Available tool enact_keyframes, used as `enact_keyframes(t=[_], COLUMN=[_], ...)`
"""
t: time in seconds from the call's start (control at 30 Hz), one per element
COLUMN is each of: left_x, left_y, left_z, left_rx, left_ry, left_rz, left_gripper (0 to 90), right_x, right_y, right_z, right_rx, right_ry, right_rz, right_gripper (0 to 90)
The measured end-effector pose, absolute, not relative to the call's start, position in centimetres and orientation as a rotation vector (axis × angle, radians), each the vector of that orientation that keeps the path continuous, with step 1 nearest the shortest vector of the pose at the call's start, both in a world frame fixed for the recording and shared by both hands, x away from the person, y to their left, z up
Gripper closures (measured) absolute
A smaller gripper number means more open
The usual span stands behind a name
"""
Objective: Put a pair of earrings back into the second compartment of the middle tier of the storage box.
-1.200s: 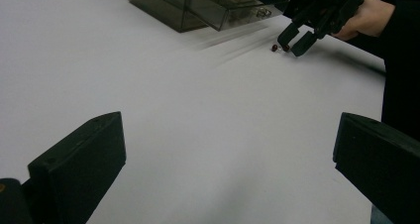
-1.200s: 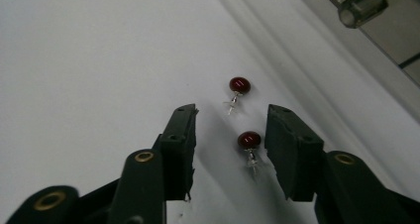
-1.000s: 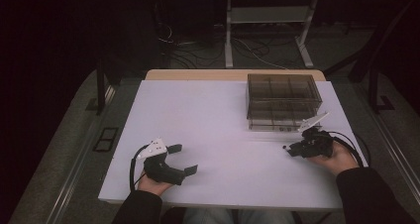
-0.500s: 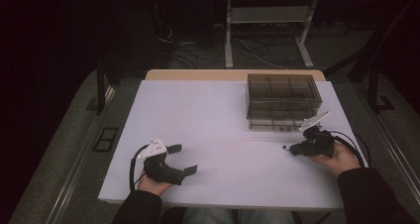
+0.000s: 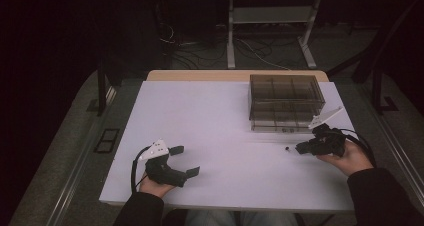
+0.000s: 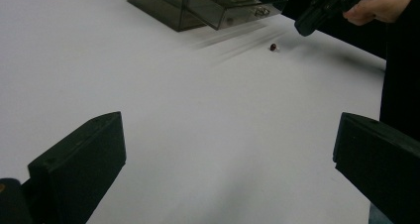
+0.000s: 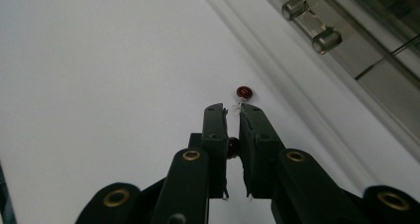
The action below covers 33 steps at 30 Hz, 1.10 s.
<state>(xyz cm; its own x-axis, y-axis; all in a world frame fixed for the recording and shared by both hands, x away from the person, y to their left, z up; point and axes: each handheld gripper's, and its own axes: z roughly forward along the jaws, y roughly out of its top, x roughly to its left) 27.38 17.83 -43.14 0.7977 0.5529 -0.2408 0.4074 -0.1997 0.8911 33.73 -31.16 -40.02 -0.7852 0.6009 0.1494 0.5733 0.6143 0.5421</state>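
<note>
A white rectangular tabletop (image 5: pixel 210 136) spreads before me, with a smoky transparent plastic drawer organiser (image 5: pixel 285 101) at its far right, placed within easy reach of my right hand, probably so small parts can go into it. My left gripper (image 5: pixel 187 161) rests near my edge of the table with its jaws spread wide and empty, waiting. My right gripper (image 7: pixel 233 116) hovers just before the organiser, jaws pinched onto a small dark red bead (image 7: pixel 233 145), while another tiny red bead (image 7: pixel 244 91) lies on the table just beyond its tips.

Open white table (image 5: pixel 210 116) spans the frame's left and centre. The smoky drawer box (image 5: pixel 285 102) blocks the upper right.
</note>
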Motion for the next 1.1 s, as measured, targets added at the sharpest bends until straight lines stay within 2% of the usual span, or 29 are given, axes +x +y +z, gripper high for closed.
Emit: enact_keyframes(t=[0.33,1.1], left_x=[27.4,27.4], left_y=[17.9,17.9], left_z=[-43.1,-43.1], left_rx=[1.822,1.822], left_ry=[0.738,0.739], left_rz=[0.159,0.16], left_gripper=[0.0,0.0], right_x=[33.6,35.7], right_y=[-31.3,-31.0], right_z=[-36.8,-32.8], right_rx=[0.971,0.96], right_ry=[2.755,2.709], right_rz=[0.907,0.899], right_gripper=[80.5,80.5])
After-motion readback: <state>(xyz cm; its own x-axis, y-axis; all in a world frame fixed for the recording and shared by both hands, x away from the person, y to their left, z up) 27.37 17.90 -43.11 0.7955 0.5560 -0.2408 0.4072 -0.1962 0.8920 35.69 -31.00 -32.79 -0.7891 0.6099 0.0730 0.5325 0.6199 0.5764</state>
